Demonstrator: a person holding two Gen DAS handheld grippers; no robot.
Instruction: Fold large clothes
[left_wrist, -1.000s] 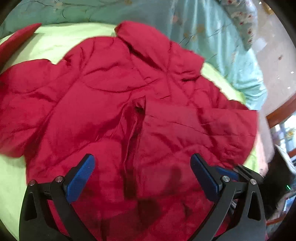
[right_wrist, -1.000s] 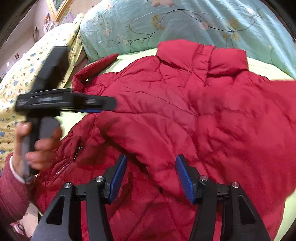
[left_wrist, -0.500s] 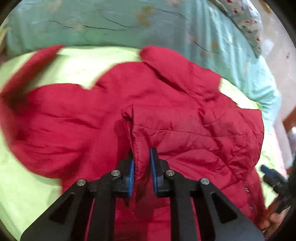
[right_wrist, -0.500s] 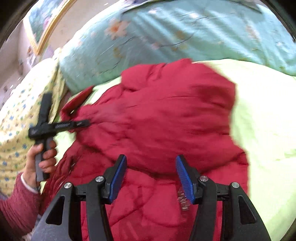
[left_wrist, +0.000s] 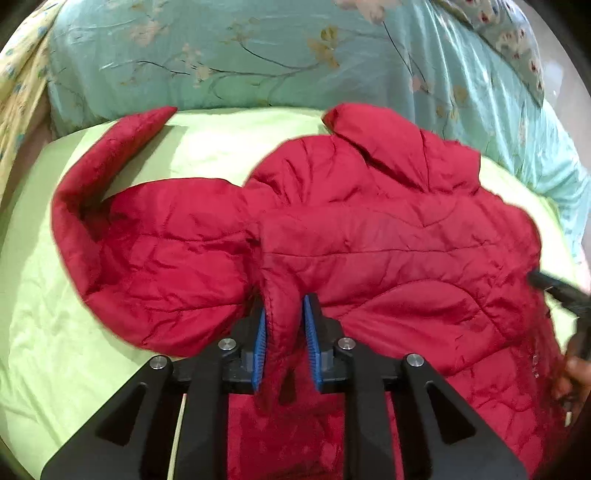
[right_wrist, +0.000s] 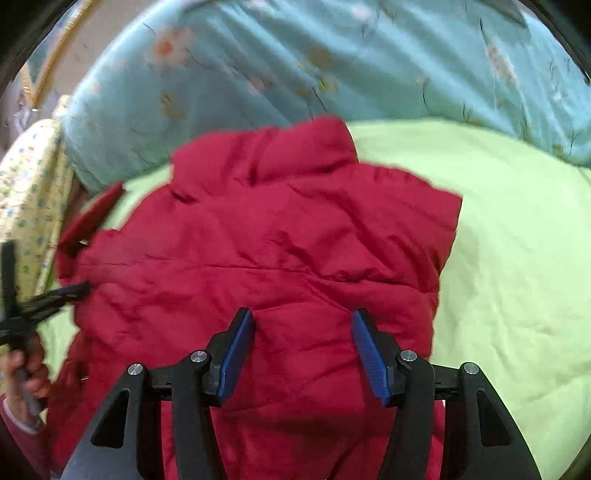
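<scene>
A puffy, quilted red jacket (left_wrist: 369, 240) lies crumpled on the smooth lime-green bed sheet (left_wrist: 44, 350). The left tool (left_wrist: 284, 325) pinches a raised fold of its fabric between ribbed blue pads. The right tool (right_wrist: 303, 350) hovers spread apart above the jacket.

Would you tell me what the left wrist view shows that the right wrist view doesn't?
Only the left wrist view shows the left gripper shut on a fold of the red jacket. Only the right wrist view shows the right gripper open over the jacket, plus bare sheet to its right. Both show jacket, sheet and quilt.
</scene>
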